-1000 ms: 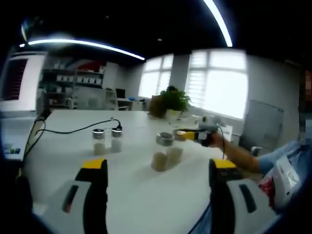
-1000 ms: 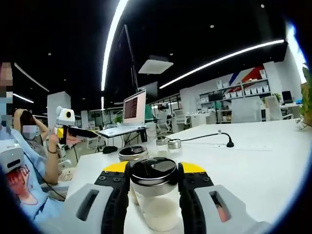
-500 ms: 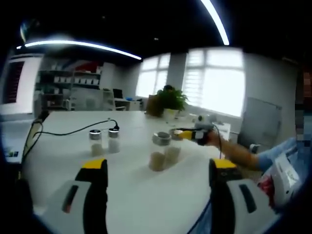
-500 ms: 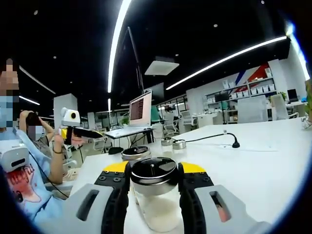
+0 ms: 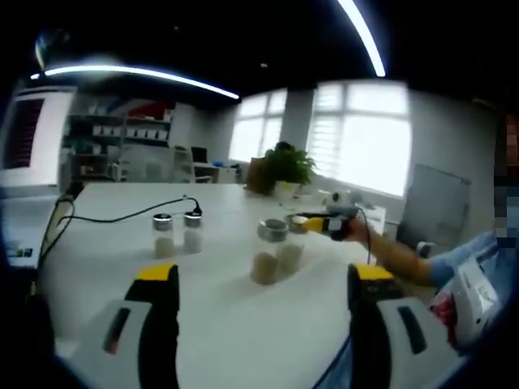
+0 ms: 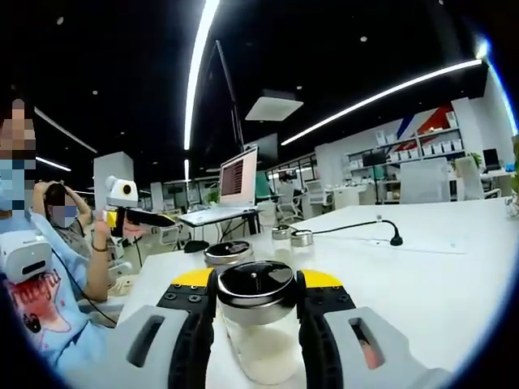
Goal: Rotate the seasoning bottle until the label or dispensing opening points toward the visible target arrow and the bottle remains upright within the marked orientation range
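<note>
My right gripper (image 6: 256, 296) is shut on a glass seasoning bottle (image 6: 258, 344) with pale powder and a dark shiny lid, standing upright on the white table (image 6: 422, 284). A second like bottle (image 6: 227, 254) stands just behind it. In the left gripper view the held bottle (image 5: 293, 253) sits half hidden behind that second bottle (image 5: 270, 253), with the right gripper (image 5: 312, 224) reaching in from the right. My left gripper (image 5: 263, 277) hovers open over the table, well short of both bottles. It appears at the far left of the right gripper view as the left gripper (image 6: 138, 215).
Two small shaker bottles (image 5: 164, 236) (image 5: 193, 231) stand to the left, beside a black cable (image 5: 113, 218). The same pair (image 6: 292, 237) and the cable's plug (image 6: 395, 241) lie further along the table. A potted plant (image 5: 285, 167) stands at the far edge; a person's sleeve (image 5: 454, 263) is at right.
The right gripper view's background has slid slightly rightwards while the bottle stays clamped. The left gripper view wobbled and came back; its jaws stay open.
</note>
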A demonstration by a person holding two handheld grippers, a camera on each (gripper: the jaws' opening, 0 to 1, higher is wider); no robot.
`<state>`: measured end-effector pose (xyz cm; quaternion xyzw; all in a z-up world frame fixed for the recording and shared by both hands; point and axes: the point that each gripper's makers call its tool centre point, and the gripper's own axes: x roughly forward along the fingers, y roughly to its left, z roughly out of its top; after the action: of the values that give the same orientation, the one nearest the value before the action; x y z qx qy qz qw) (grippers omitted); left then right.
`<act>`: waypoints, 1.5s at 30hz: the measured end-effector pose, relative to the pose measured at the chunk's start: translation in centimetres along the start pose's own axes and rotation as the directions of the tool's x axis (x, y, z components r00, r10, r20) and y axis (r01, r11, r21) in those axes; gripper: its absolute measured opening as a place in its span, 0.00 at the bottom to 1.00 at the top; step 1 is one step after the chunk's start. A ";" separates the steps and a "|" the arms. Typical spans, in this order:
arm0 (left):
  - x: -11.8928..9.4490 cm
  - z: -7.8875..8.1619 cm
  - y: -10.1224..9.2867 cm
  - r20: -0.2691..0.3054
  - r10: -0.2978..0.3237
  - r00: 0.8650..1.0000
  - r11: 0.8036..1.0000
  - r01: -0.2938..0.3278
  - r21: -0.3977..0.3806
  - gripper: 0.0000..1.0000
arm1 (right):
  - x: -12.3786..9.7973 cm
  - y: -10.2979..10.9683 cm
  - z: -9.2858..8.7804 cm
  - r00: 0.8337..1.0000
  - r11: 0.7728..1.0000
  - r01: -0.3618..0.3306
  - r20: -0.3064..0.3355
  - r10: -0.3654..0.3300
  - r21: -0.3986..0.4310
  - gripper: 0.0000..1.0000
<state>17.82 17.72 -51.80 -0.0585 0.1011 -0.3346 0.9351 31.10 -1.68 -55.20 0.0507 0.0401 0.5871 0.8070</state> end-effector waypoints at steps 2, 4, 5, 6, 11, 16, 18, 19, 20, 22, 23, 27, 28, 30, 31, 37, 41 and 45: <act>0.0 0.0 0.0 0.002 -0.001 1.000 1.000 0.001 0.000 0.90 | 0.0 0.0 0.0 1.000 1.000 -0.003 0.008 0.003 0.001 0.39; 0.0 0.2 0.0 0.005 -0.002 1.000 1.000 0.002 -0.001 0.90 | 0.0 -0.1 0.0 1.000 1.000 -0.005 0.013 0.005 0.001 0.39; -0.1 0.2 0.1 0.006 -0.001 1.000 1.000 0.001 -0.002 0.90 | 0.0 -0.1 0.0 1.000 1.000 -0.007 0.016 0.006 0.004 0.39; -0.1 0.2 0.1 0.005 0.000 1.000 1.000 0.000 -0.002 0.90 | 0.1 -0.1 0.0 1.000 1.000 -0.008 0.017 0.008 0.007 0.40; -0.1 0.2 0.1 0.006 0.001 1.000 1.000 -0.001 -0.002 0.90 | 0.5 -1.0 -2.4 0.992 0.998 0.024 -0.123 -0.030 -0.050 0.51; -0.2 0.3 0.3 0.011 0.006 1.000 1.000 -0.006 0.001 0.90 | 0.1 -0.5 -1.4 0.997 0.999 0.029 -0.071 -0.031 -0.027 0.52; -0.2 0.2 0.3 0.009 0.008 1.000 1.000 -0.008 -0.002 0.90 | -0.1 -0.5 -1.0 0.996 0.998 0.047 -0.075 -0.051 -0.047 0.56; -0.2 0.2 0.3 0.007 0.008 1.000 1.000 -0.008 -0.003 0.90 | -0.2 -0.4 -0.9 0.995 0.997 0.053 -0.076 -0.057 -0.051 0.58; -0.2 0.1 0.3 0.005 0.007 1.000 1.000 -0.007 -0.003 0.90 | -0.4 -0.3 -0.7 0.995 0.997 0.060 -0.078 -0.065 -0.057 0.60; -0.2 0.2 0.3 0.007 0.005 1.000 1.000 -0.005 -0.003 0.90 | -0.8 -0.3 -0.6 0.992 0.995 0.078 -0.091 -0.083 -0.058 0.54; -0.2 0.2 0.3 0.008 0.005 1.000 1.000 -0.005 -0.003 0.90 | -1.0 -0.5 -0.2 0.992 0.993 0.096 -0.074 -0.101 -0.071 0.54; -0.2 0.3 0.2 0.010 0.005 1.000 1.000 -0.005 -0.001 0.90 | -2.0 -0.4 1.3 0.987 0.984 0.153 -0.027 -0.157 -0.094 0.58; -0.2 0.3 0.2 0.011 0.005 1.000 1.000 -0.005 -0.001 0.90 | -2.3 -0.2 1.6 0.986 0.981 0.166 -0.016 -0.168 -0.099 0.60; -0.2 0.2 0.2 0.009 0.006 1.000 1.000 -0.006 -0.003 0.90 | -2.7 -0.1 1.9 0.980 0.976 0.199 -0.006 -0.200 -0.093 0.61; -0.1 0.2 0.3 0.007 0.006 1.000 1.000 -0.006 -0.004 0.90 | -3.0 -0.2 1.7 0.972 0.969 0.233 -0.021 -0.235 -0.089 0.62; 0.0 0.0 0.1 0.005 0.004 1.000 1.000 -0.004 -0.006 0.91 | -5.4 -0.1 2.1 0.924 0.906 0.370 -0.023 -0.383 -0.204 0.69; -0.1 0.0 0.0 0.006 0.004 1.000 1.000 -0.004 -0.003 0.91 | -7.1 0.7 3.3 0.906 0.889 0.422 0.034 -0.423 -0.177 0.71; -0.2 0.2 0.1 0.009 0.007 1.000 1.000 -0.007 0.000 0.91 | -8.8 0.9 3.3 0.878 0.863 0.478 0.072 -0.473 -0.163 0.71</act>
<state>17.80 17.91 -51.63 -0.0596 0.0971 -0.3310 0.9367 27.96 -9.90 -51.76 -0.0236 -0.0124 0.3706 0.9284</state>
